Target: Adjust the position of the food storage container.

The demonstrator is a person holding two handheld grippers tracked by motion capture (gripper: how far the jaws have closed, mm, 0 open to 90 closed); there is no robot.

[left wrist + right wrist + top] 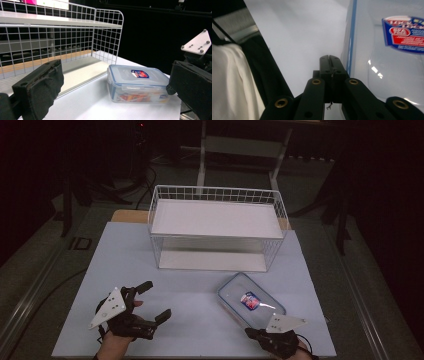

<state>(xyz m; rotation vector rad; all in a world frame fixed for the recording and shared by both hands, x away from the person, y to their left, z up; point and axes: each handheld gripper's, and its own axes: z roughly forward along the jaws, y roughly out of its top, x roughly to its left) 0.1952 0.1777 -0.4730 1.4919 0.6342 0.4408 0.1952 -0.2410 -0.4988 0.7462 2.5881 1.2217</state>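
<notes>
On the pale table (pixel 150 270) in a dark room, the left gripper (pixel 152 301) gapes empty, the right gripper (pixel 331 60) closed, empty.

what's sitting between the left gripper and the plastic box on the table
Nothing: in the high view only bare tabletop lies between the open left gripper and the plastic box. The left gripper view agrees.

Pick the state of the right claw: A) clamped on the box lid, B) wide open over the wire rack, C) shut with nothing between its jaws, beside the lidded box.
C: the right claw has its jaws pressed together on nothing, right next to the plastic box.
</notes>
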